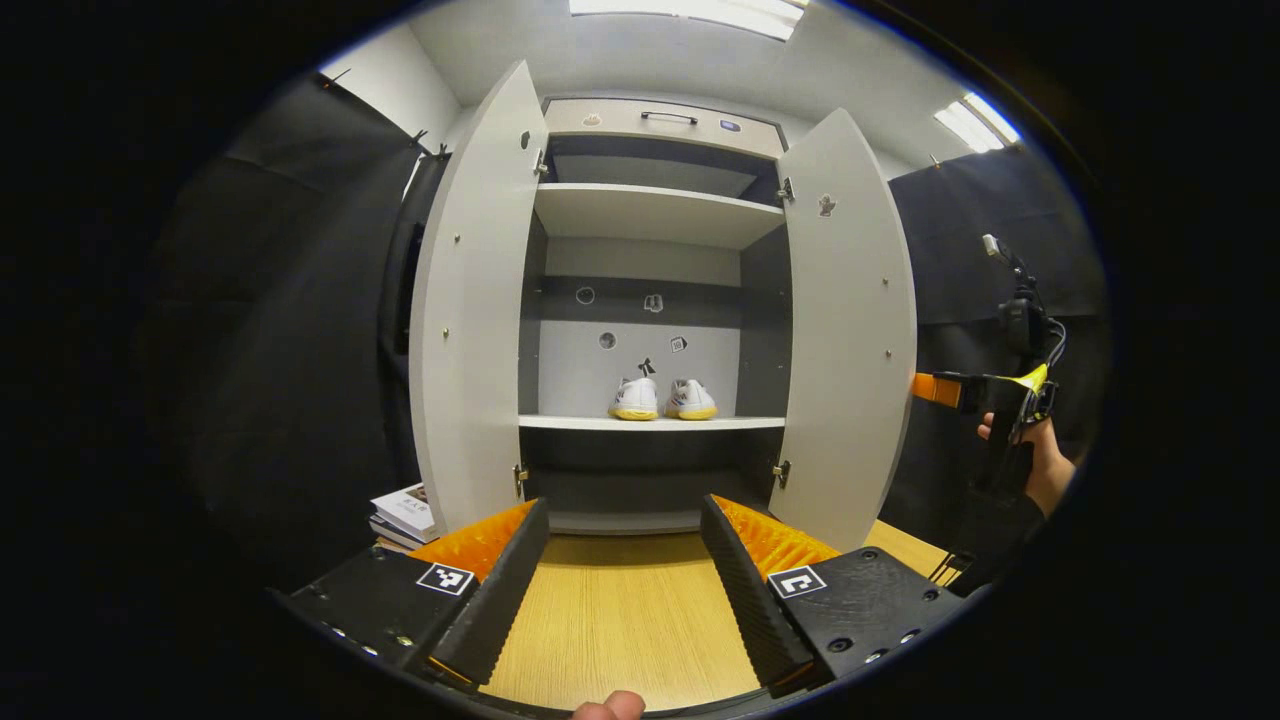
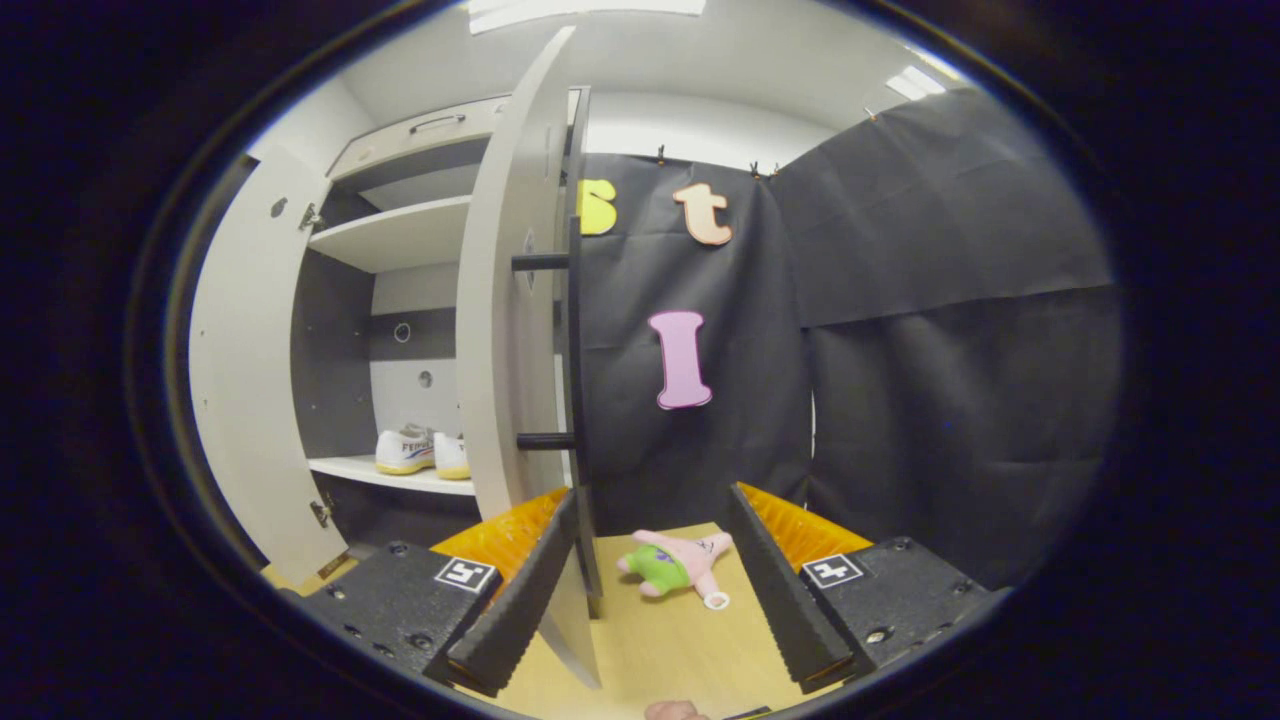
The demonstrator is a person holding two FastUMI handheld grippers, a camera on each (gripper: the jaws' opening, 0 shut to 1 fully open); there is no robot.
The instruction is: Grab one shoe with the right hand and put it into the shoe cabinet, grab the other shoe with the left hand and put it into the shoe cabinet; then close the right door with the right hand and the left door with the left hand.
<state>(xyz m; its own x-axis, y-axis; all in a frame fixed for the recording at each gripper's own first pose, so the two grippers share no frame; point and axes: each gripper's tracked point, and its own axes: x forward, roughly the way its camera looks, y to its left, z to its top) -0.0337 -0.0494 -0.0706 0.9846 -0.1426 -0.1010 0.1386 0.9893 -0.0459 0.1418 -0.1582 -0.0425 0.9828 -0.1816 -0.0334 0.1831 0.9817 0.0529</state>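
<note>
Two white shoes with yellow soles (image 1: 662,399) stand side by side on the lower shelf (image 1: 650,423) of the shoe cabinet. Both doors hang open: the left door (image 1: 468,300) and the right door (image 1: 850,330). My left gripper (image 1: 625,505) is open above the table, facing the cabinet from a distance and holding nothing. My right gripper (image 2: 650,500) is open beside the right door (image 2: 505,330), whose dark bar handle (image 2: 573,350) runs down just inside its left finger. A hand holds that right gripper (image 1: 940,390) behind the right door. The shoes (image 2: 420,450) also appear past the door.
The cabinet stands on a light wooden table (image 1: 620,620). A stack of books (image 1: 405,513) lies left of the left door. A pink and green plush toy (image 2: 675,565) lies on the table in front of my right gripper. An upper shelf (image 1: 650,210) is bare.
</note>
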